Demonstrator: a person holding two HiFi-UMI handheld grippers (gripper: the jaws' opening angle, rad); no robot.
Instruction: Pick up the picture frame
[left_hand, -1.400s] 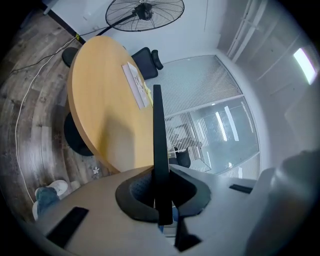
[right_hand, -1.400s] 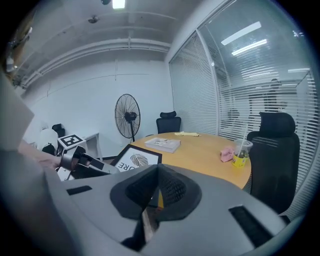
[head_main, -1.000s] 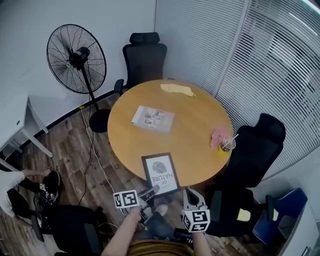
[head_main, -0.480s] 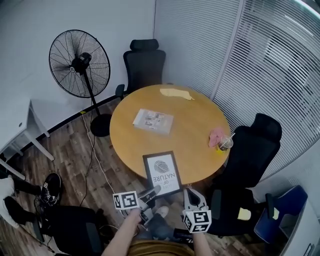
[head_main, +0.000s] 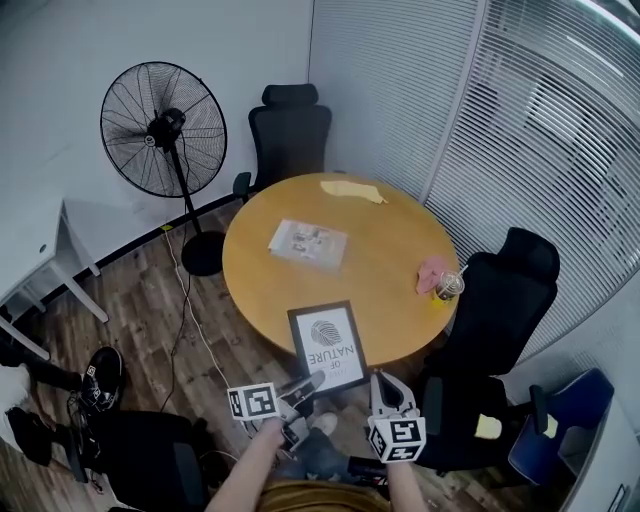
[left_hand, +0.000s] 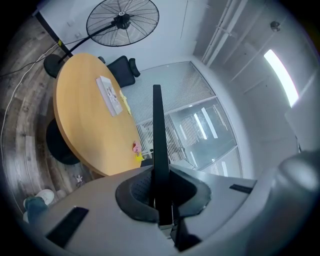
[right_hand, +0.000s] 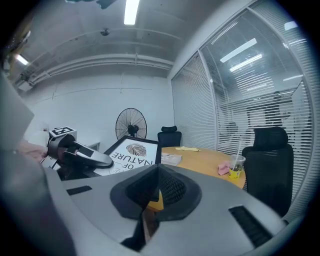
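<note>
Picture frame (head_main: 327, 345) looks stiff, light, probably glass-fronted, best held by its rim: left gripper (head_main: 308, 383) fingers clamped on its thin near edge, right gripper (head_main: 384, 382) fingers together, empty, just beside.

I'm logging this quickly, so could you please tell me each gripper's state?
Left gripper: shut on the picture frame.
Right gripper: shut, holding nothing.

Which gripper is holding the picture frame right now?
The left gripper: its jaws are clamped on the near edge of the picture frame. The right gripper sits beside the frame, jaws together on nothing.
</note>
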